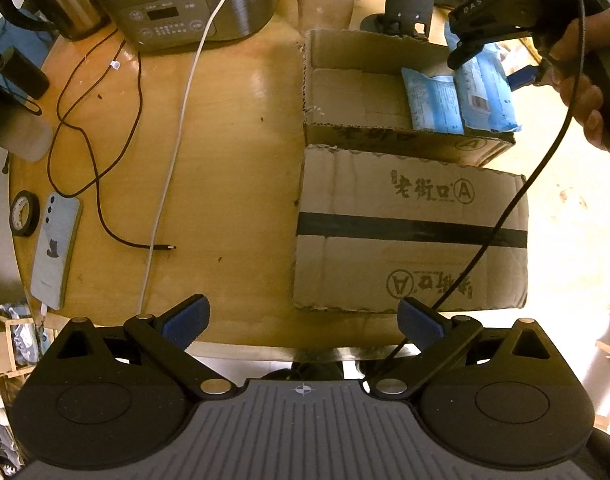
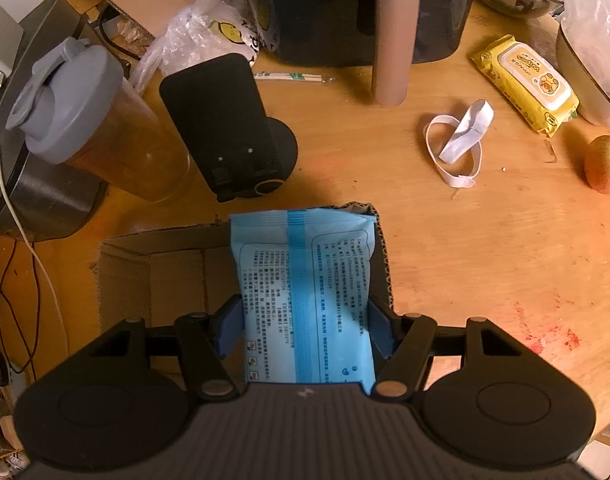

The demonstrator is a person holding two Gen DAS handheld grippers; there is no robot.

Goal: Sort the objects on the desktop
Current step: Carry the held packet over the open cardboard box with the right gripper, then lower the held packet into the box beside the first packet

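My right gripper (image 2: 305,320) is shut on a light-blue packet with printed text (image 2: 305,272), its blue pads pressing both long sides. It points down over the right end of an open cardboard box (image 2: 153,268). In the left wrist view the same gripper (image 1: 487,72), held by a hand, hangs with its packet (image 1: 489,96) over the box (image 1: 385,136). A second blue packet (image 1: 433,100) lies inside, beside the held one. My left gripper (image 1: 303,316) is open with nothing between its fingers, above the table's near edge.
A taped cardboard flap or box (image 1: 409,232) lies in front of the open one. At the left are a phone (image 1: 55,248), a tape roll (image 1: 23,214), cables and a cooker (image 1: 177,4). Beyond the box are a bottle (image 2: 85,120), a black stand (image 2: 225,128), a white band (image 2: 457,144) and a yellow wipes pack (image 2: 525,84).
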